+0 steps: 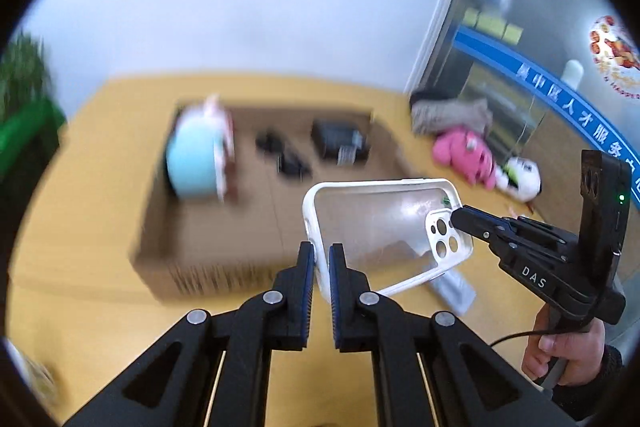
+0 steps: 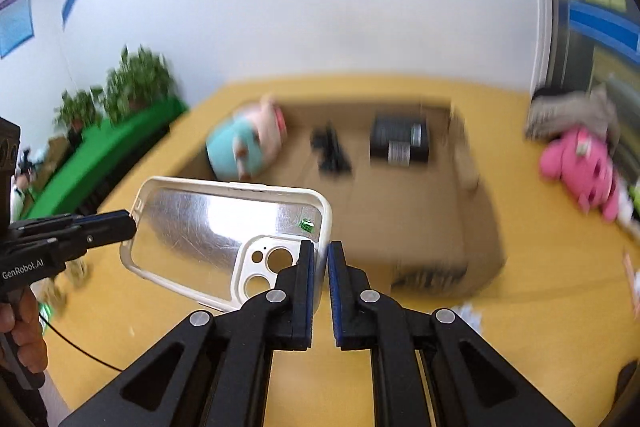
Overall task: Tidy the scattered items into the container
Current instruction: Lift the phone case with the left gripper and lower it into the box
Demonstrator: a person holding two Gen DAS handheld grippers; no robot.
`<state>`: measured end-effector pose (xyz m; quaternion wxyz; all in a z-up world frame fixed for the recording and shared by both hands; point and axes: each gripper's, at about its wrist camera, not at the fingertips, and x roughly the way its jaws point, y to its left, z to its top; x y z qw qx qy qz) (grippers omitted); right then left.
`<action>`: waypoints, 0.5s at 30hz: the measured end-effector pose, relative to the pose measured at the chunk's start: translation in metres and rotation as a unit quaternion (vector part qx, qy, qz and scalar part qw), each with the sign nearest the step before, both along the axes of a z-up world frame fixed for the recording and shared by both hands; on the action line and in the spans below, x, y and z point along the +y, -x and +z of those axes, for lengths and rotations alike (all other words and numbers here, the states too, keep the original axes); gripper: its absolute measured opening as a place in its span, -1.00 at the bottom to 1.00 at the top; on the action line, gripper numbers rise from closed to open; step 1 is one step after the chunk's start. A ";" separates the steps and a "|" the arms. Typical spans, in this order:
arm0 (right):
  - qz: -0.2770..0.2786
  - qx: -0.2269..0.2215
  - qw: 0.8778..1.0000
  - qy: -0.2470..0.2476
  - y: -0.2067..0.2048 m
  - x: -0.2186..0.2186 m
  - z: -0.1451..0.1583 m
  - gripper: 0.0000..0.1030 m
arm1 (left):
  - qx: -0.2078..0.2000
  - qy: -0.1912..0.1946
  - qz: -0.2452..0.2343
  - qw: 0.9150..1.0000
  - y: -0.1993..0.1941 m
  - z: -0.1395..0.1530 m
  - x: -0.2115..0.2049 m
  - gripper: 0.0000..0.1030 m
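Observation:
A white-rimmed clear phone case (image 1: 376, 227) is held in the air between both grippers, in front of the open cardboard box (image 1: 224, 239). My left gripper (image 1: 321, 259) is shut on one end of its rim. My right gripper (image 2: 323, 255) is shut on the camera-cutout end (image 2: 260, 267). The right gripper also shows in the left wrist view (image 1: 460, 217), the left one in the right wrist view (image 2: 130, 223). The box (image 2: 420, 219) holds a blue and pink plush (image 2: 244, 143), a black box (image 2: 400, 141) and a small black item (image 2: 330, 151).
A pink plush (image 1: 464, 155), a white and green plush (image 1: 520, 177) and a grey cloth (image 1: 448, 115) lie on the yellow table (image 1: 96, 155) right of the box. A small packet (image 1: 456, 289) lies below the case. Green plants (image 2: 132, 83) stand at the left.

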<state>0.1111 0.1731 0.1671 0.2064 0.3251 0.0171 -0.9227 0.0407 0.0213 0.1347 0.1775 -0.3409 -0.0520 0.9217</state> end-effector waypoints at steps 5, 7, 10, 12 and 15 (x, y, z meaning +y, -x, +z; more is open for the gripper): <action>-0.002 0.074 0.997 0.015 0.002 -0.016 0.057 -0.85 | 0.053 0.005 0.002 0.999 0.006 0.038 -0.009 -0.87; -0.001 0.084 0.996 0.018 0.006 -0.024 0.067 -0.85 | 0.063 0.011 0.007 0.998 0.007 0.042 -0.013 -0.87; 0.003 0.086 0.996 0.020 0.016 -0.039 0.069 -0.85 | 0.059 0.021 0.012 0.998 0.021 0.039 -0.024 -0.87; 0.006 0.074 0.997 0.023 0.029 -0.051 0.062 -0.85 | 0.047 0.024 0.020 0.998 0.034 0.032 -0.033 -0.87; 0.011 0.043 0.998 0.035 0.054 -0.068 0.042 -0.85 | 0.018 0.034 0.033 0.999 0.060 0.015 -0.048 -0.88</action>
